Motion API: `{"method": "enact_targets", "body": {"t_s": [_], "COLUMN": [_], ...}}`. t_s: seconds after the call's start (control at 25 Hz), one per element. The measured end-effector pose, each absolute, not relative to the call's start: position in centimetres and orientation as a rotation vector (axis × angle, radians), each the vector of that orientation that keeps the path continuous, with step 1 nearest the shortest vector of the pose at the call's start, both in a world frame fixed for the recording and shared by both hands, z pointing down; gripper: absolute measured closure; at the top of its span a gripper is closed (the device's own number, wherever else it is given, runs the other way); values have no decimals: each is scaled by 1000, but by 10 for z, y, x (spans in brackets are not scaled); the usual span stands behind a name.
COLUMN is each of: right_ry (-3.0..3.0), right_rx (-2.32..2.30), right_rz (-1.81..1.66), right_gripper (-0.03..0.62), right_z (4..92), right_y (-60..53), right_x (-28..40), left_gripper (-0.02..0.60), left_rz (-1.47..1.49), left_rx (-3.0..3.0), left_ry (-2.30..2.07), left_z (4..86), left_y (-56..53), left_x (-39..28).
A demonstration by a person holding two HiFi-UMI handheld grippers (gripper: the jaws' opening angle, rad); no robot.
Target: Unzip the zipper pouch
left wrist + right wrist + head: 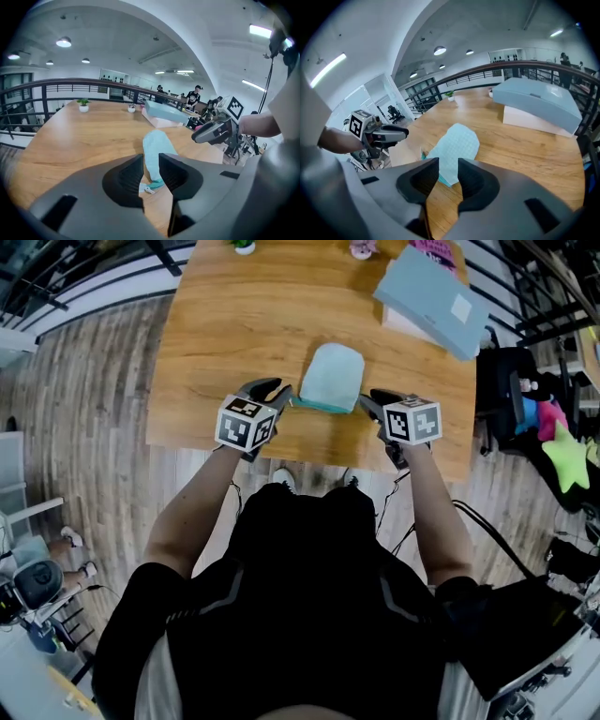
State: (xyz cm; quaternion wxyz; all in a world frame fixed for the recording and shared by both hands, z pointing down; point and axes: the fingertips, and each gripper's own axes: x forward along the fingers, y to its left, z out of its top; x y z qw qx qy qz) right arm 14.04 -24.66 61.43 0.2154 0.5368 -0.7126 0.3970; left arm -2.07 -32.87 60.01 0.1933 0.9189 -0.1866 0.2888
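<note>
The pale teal zipper pouch [333, 376] is lying flat on the wooden surface [234, 324] near its front edge, between the two tools. The left tool [279, 392] is hovering just beside the pouch's left corner, its jaws narrowly apart and gripping nothing (the zipper pull [149, 189] is showing below them). The right tool [371, 399] is sitting by the right corner, also slightly apart and empty.

Black short-sleeved top [309, 615], seemingly grey-striped at shoulders; dark grey left gripper [284, 395] and right gripper [368, 400] bear marker cubes [246, 423].
</note>
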Motion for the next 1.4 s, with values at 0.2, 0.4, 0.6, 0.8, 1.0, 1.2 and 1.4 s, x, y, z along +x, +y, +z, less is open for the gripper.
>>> {"method": "enact_targets", "body": {"t_s": [0.2,0.4,0.6,0.8,1.0,1.2,1.4], "right_ry": [-2049,-2138,-2188,-2232,-2303,-2371,-2395], "right_rx": [1656,1810,1950,2024,2007,1956,1947], "right_rz": [925,713,467,272,128,109,79], "right_gripper": [464,480,495,510,584,585,585], "right_z": [542,456,377,316,284,266,255], "right_y": [-252,-243,-233,-214,-202,-198,-196], "right_x": [146,137,141,148,148,154,160], "left_gripper": [474,474,474,480,535,550,552], "left_rz": [595,447,281,171,24,-5,13], "left_rx": [2727,2871,2944,2962,3001,2931,2893], "left_ry": [-553,-433,-489,-519,-740,-840,-937], "left_z": [529,459,393,344,300,280,271], "left_y": [-350,-336,-338,-322,-316,-304,-297], "left_x": [-21,-24,-21,-21,-32,-35,-35]}}
